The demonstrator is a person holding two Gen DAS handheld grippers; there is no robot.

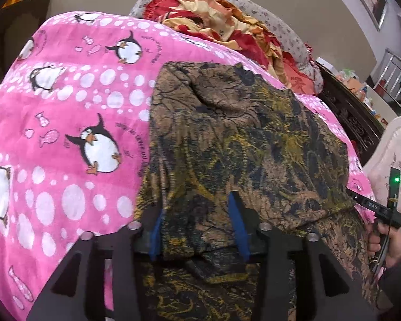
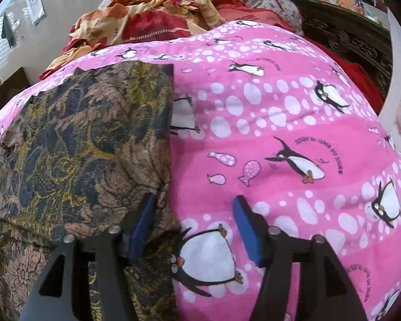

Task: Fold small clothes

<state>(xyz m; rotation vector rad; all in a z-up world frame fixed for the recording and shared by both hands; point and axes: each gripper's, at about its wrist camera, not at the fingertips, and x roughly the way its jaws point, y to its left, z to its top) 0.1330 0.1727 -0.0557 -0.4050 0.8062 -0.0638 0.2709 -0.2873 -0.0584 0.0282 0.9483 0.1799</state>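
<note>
On the bed, a brown, yellow and dark-blue patterned garment lies folded over itself on a pink penguin-print blanket, its near edge hanging toward the onlooker. Left gripper: blue pads straddle the garment's near fold, cloth bunched between them; jaws part-open, the pads not visibly pressing, so the cloth reads as released. Right gripper: jaws wide, nothing grasped; its left pad sits at the garment's right edge, the other pad over bare blanket and a printed penguin. In the left wrist view a hand holds the right gripper's handle at far right. Behind the blanket: a heap of red and orange floral bedding. A dark carved wooden cabinet stands beside the bed.
</note>
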